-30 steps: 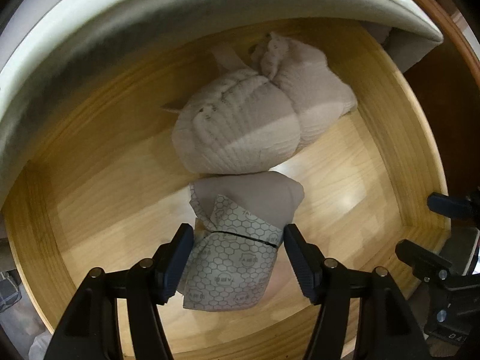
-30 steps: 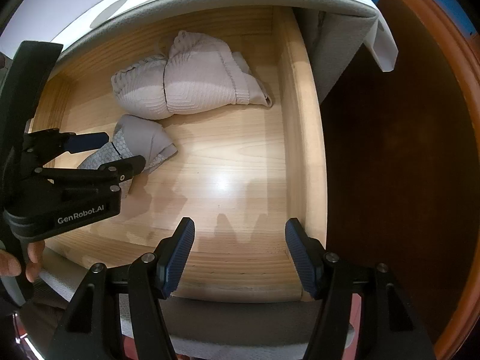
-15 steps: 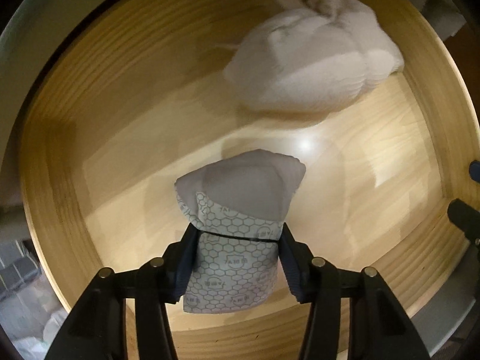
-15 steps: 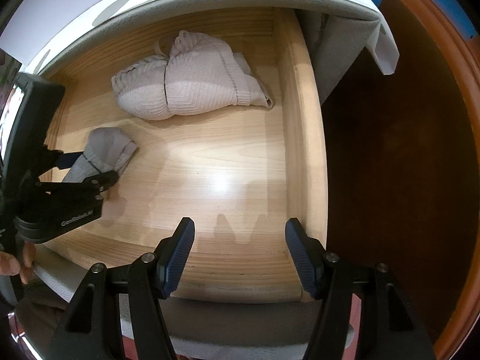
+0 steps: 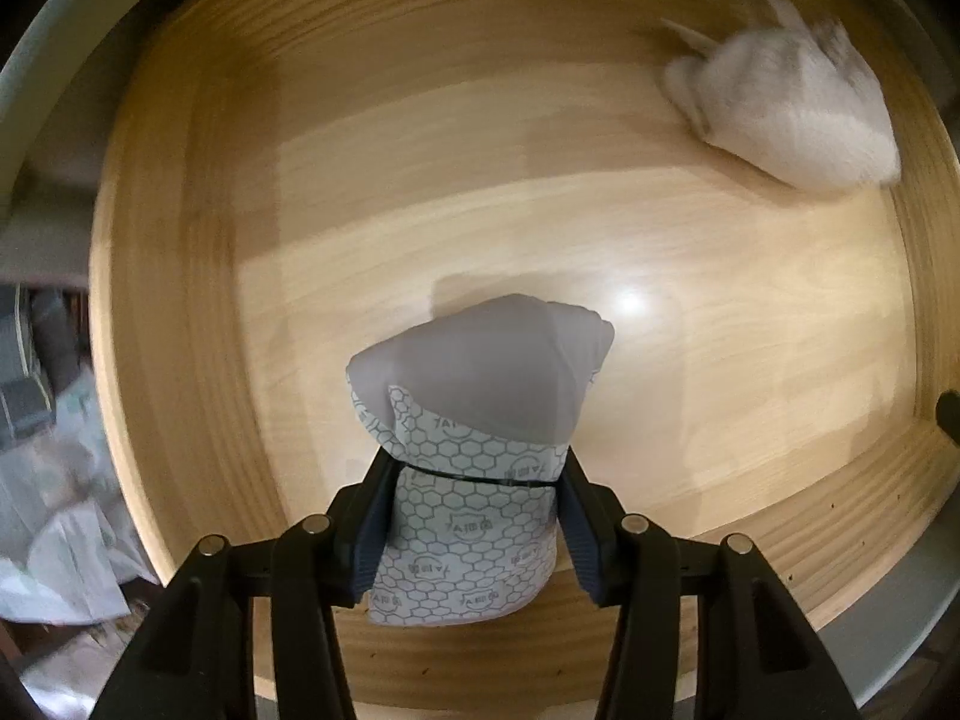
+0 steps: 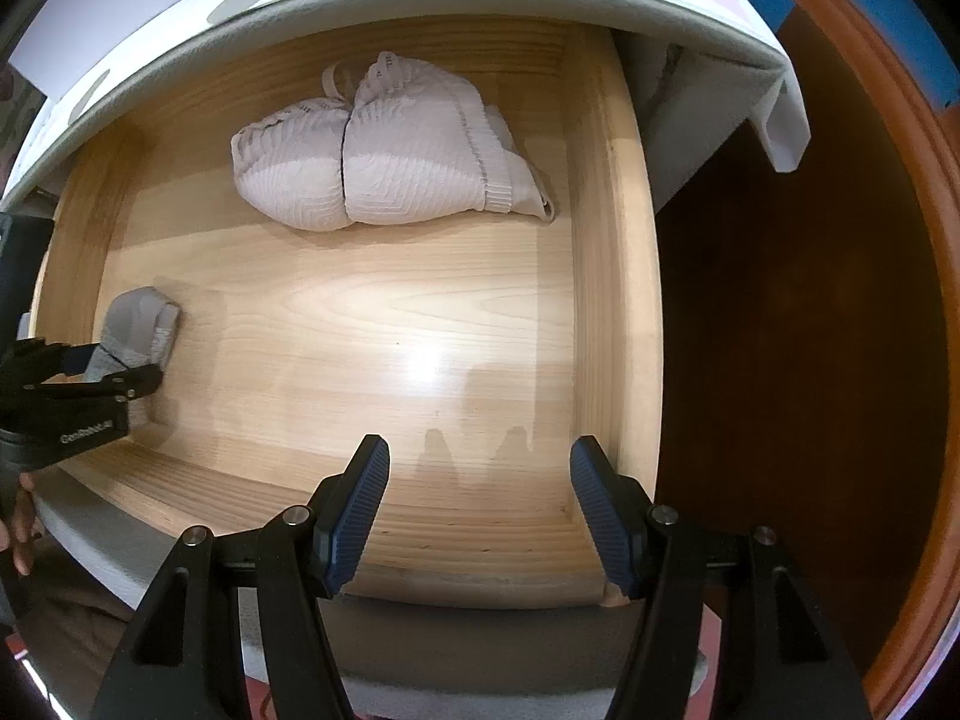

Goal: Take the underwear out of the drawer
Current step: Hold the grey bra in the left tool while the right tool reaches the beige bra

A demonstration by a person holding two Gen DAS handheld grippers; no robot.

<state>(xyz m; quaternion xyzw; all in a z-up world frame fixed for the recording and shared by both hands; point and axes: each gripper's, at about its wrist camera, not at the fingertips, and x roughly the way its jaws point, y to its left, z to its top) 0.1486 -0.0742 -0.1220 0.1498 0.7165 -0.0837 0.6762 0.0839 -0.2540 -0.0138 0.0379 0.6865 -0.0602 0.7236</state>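
Change since earlier frames: left gripper (image 5: 474, 516) has travelled leftward across the drawer with the folded grey underwear, from just beside the white bundle to the left end; its jaws have just been closing and now clamp the fabric between them. Right gripper has kept its place.
Drawer (image 6: 606, 276): pale wooden box pulled open, floor mostly bare, a bright glare spot near the middle; a white-edged top overhangs its far side.
Dark wooden surface (image 6: 798, 360): reddish-brown, to the right of the drawer, outside its right wall.
White bundle (image 6: 390, 150): ribbed, quilted white garments lying against the far side of the drawer, right of centre; blurred in the left wrist view, where it sits at the far right (image 5: 786, 114).
Folded grey underwear (image 5: 480, 420): plain grey upper part, lower part printed with a honeycomb pattern and small logos, a dark band across it at the height of the pads. In the right wrist view it is at the drawer's left end (image 6: 135, 327), well apart from the white bundle.
Left gripper state: both blue pads press on the sides of the underwear, grasping it.
Right gripper (image 6: 480, 504): over the near edge of the drawer, jaws spread with nothing between them, blue ribbed pads facing bare wood.
Hand (image 6: 21, 522): fingers visible at the left edge, below the left gripper's body.
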